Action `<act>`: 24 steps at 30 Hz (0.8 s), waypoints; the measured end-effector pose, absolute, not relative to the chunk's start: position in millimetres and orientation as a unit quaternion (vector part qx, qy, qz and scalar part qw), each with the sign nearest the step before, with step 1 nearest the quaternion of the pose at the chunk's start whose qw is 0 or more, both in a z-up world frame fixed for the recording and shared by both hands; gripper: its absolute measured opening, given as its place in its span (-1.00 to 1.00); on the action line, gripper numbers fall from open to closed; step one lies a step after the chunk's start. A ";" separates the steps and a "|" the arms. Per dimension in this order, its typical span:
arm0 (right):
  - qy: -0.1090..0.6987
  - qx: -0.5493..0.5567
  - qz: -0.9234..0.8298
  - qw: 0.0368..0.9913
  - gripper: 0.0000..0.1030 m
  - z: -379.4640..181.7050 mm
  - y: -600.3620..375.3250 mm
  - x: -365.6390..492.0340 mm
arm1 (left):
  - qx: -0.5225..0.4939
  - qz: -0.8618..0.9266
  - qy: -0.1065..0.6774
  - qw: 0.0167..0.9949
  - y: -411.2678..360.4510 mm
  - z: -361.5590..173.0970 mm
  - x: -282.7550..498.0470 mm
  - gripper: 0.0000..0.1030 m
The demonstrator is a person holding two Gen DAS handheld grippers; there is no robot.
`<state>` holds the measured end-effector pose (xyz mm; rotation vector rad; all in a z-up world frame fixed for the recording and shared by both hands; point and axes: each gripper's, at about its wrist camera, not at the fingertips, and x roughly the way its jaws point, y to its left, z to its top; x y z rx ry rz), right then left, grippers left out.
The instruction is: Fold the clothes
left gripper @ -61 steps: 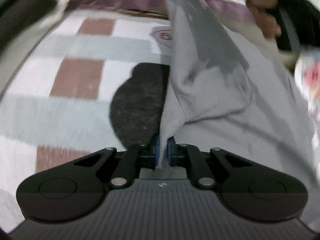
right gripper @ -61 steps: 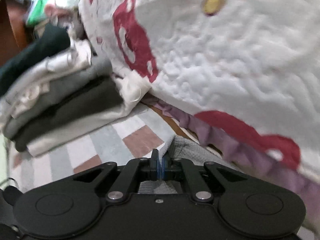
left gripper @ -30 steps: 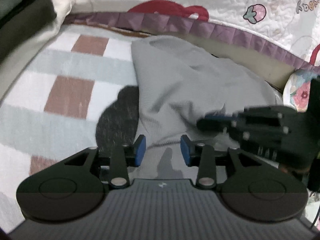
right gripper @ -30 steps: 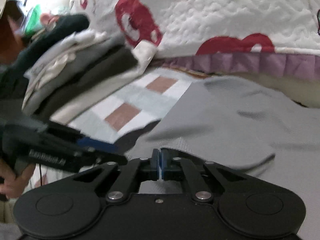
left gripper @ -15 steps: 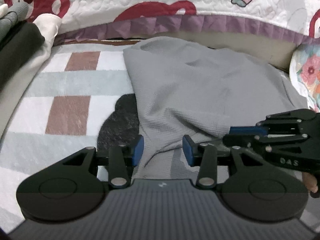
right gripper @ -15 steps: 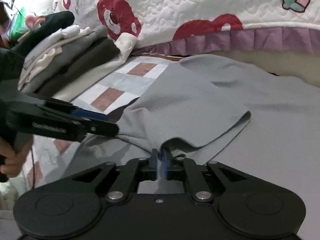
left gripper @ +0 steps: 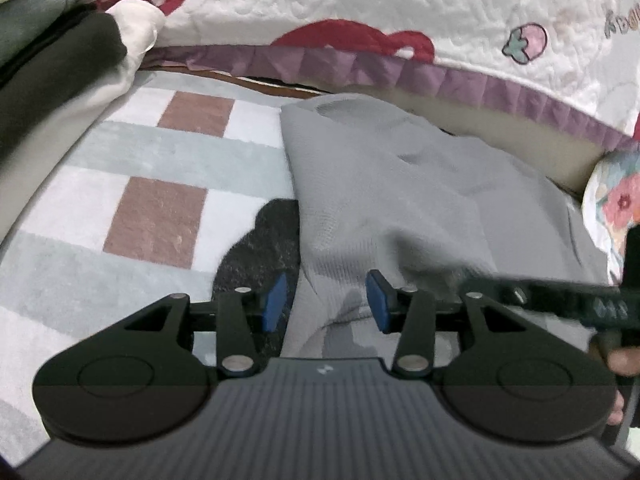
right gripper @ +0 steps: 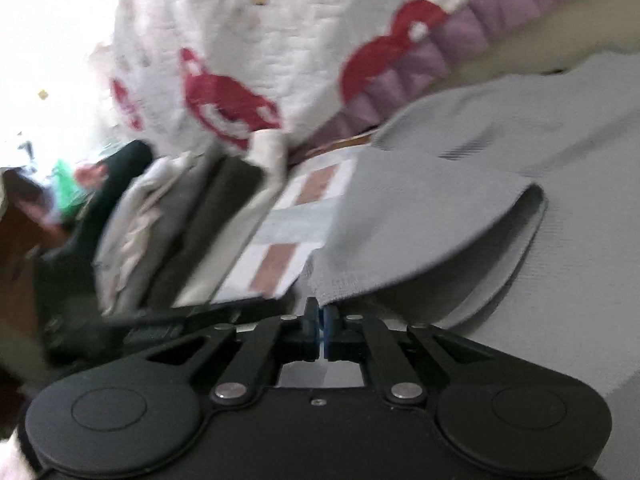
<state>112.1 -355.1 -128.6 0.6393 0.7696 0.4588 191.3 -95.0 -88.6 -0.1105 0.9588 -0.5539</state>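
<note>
Checked blanket (left gripper: 152,184) underlies a grey top (left gripper: 400,200) beside the quilt (left gripper: 360,8) and a folded stack (right gripper: 168,232) (blurred). Left gripper (left gripper: 326,308) hovers spread over the hem; right gripper (right gripper: 319,322) pinches a fold.

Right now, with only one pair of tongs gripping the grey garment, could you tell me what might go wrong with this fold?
1. The left tongs are open, so the grey garment has no anchor and may drag as the right tongs pull.
2. The lifted flap could land crooked.
3. The stack of folded clothes lies nearby; a wide swing might topple it.
</note>
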 end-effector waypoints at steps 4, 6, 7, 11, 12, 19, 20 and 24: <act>0.394 0.227 0.204 0.867 -0.92 -121.5 -363.1 99.4 | -0.054 -0.272 0.481 0.832 -98.3 -87.2 191.5 0.03; 0.410 0.178 0.176 0.877 -0.92 -124.0 -366.9 97.4 | -0.067 -0.276 0.499 0.819 -98.6 -92.2 191.6 0.03; 0.417 0.168 0.157 0.879 -0.92 -128.0 -370.8 98.7 | -0.067 -0.275 0.502 0.817 -99.9 -93.2 191.1 0.03; 0.400 0.202 0.130 0.884 -0.76 -134.7 -386.1 101.3 | -0.026 -0.283 0.479 0.831 -111.0 -90.7 185.1 0.03; 0.393 0.218 0.137 0.883 -0.70 -134.7 -386.8 101.0 | -0.018 -0.286 0.472 0.833 -113.8 -89.8 184.0 0.03; 0.407 0.217 0.163 0.872 0.03 -140.6 -369.4 104.6 | 0.153 -0.291 0.465 0.822 -148.5 -105.4 170.2 0.32; 0.407 0.213 0.162 0.873 0.03 -140.2 -368.7 105.1 | 0.150 -0.286 0.465 0.825 -147.3 -105.4 170.8 0.35; 0.388 0.239 0.134 0.880 0.03 -135.4 -379.2 104.0 | 0.120 -0.268 0.465 0.835 -140.2 -104.9 175.8 0.27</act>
